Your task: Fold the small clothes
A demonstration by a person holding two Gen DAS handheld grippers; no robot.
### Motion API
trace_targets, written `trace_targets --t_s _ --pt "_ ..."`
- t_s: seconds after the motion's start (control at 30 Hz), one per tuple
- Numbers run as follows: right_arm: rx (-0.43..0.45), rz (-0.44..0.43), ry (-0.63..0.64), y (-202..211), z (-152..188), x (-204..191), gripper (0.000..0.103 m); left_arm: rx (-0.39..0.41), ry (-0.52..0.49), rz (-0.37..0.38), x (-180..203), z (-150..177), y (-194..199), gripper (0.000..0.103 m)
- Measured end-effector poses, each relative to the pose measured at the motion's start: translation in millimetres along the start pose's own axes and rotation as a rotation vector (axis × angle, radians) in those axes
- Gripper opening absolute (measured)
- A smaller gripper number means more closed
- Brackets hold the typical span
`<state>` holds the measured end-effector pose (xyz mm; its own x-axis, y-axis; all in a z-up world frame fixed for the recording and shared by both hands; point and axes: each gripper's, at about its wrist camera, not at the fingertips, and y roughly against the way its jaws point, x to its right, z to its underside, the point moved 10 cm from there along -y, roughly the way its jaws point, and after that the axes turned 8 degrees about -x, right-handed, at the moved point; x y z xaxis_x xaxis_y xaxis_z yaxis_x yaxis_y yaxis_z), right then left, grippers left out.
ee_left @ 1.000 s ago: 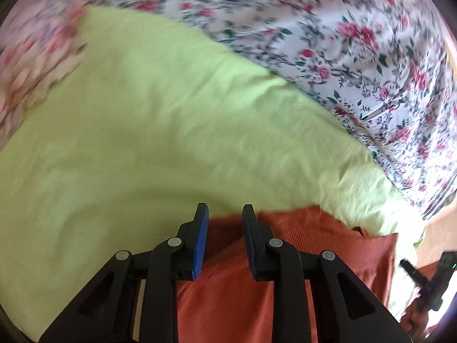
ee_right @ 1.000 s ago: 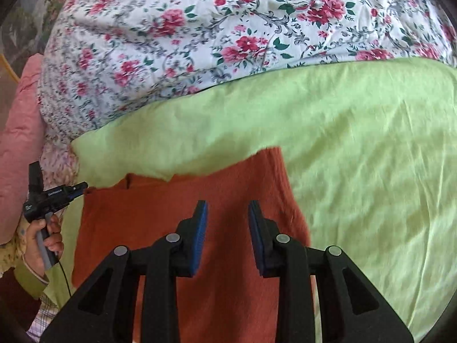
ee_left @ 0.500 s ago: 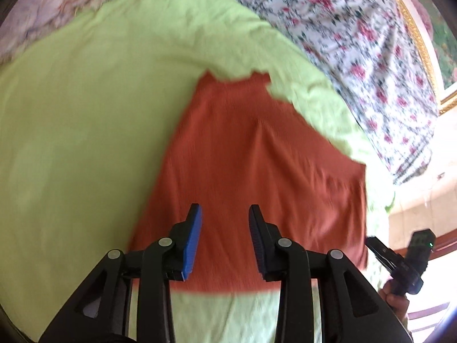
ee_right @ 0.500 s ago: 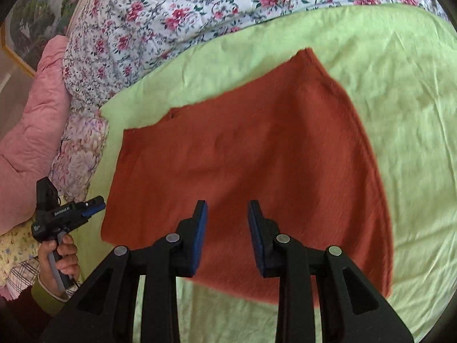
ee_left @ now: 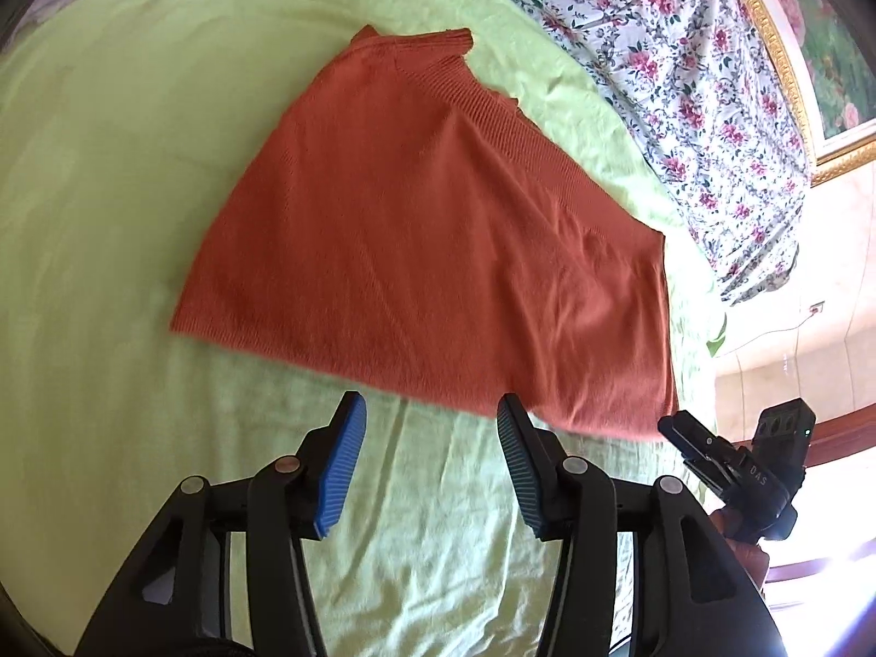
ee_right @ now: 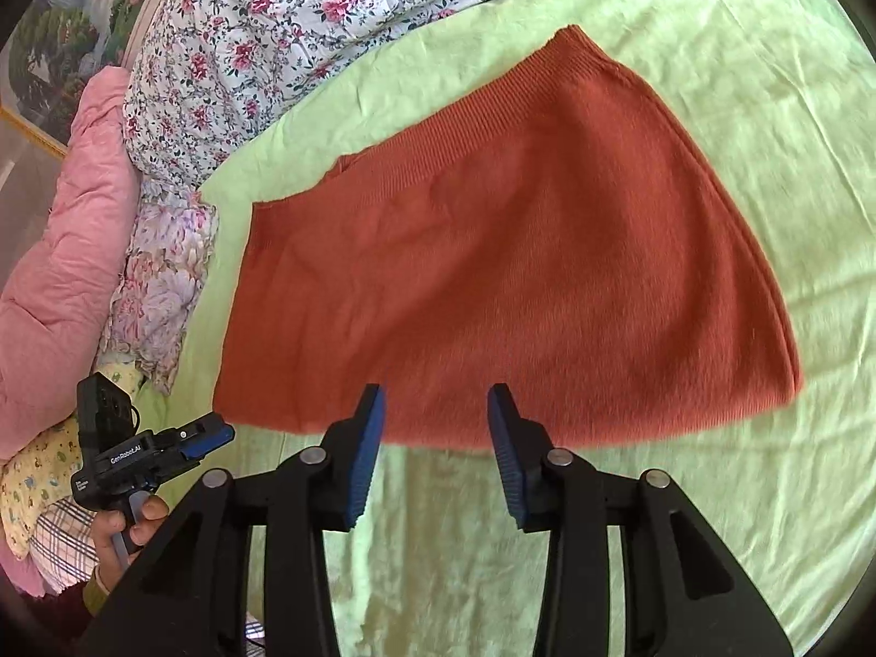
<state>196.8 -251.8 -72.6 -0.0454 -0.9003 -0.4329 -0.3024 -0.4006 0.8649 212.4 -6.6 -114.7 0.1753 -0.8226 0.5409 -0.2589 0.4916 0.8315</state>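
Jaws of the left gripper [ee_left: 430, 416] stand wide apart, released and empty, blue ribbed pads [ee_left: 338, 471] facing each other above the green sheet [ee_left: 82, 219]; just beyond the tips, toward 12 o'clock, lies the near hem of the orange knit garment [ee_left: 438, 219], apart from the pads. The right gripper [ee_right: 435, 410] is likewise spread and holds nothing — its fingertips overlap the garment's [ee_right: 520, 252] near hem in the right wrist view, though whether they touch the cloth cannot be told. The garment lies flat on the sheet [ee_right: 766, 82], widest at the near hem and narrowing toward a ribbed band at the far end, at about 12 o'clock in both views. In the left wrist view the right gripper [ee_left: 733, 460] shows at 4 o'clock, just off the garment's corner; in the right wrist view the left gripper [ee_right: 202, 438] shows at 8 o'clock, held in a hand [ee_right: 123, 531]. Beyond the sheet, a floral quilt [ee_right: 284, 16] runs across 11 to 12 o'clock; a pink duvet [ee_right: 60, 230] bunches at 9 o'clock.
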Motion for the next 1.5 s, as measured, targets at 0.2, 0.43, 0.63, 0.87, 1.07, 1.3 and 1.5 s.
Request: trace_targets --t_s 0.2,0.43,0.63,0.87,1.07,1.3,1.5 --pt "-0.004 0.001 -0.001 5 23 -10 0.052 0.006 0.036 0.037 -10 11 6 0.063" --pt "-0.025 -0.004 0.020 6 41 -21 0.052 0.022 0.101 0.091 -17 16 5 0.067" --pt "-0.072 -0.015 0.049 0 49 -29 0.052 0.078 0.181 0.121 -24 3 1 0.071" --pt "-0.108 -0.019 0.098 -3 48 -34 0.052 0.141 0.356 0.161 -50 -26 -15 0.075" --pt "-0.117 -0.035 0.108 -3 36 -33 0.052 0.226 0.443 0.178 -73 -60 -18 0.076" --pt "-0.111 -0.049 0.087 -2 18 -20 0.052 0.246 0.356 0.049 -68 -85 -24 0.035" --pt "-0.078 -0.059 0.061 8 -1 -4 0.052 0.271 0.218 -0.020 -38 -97 -7 0.017"
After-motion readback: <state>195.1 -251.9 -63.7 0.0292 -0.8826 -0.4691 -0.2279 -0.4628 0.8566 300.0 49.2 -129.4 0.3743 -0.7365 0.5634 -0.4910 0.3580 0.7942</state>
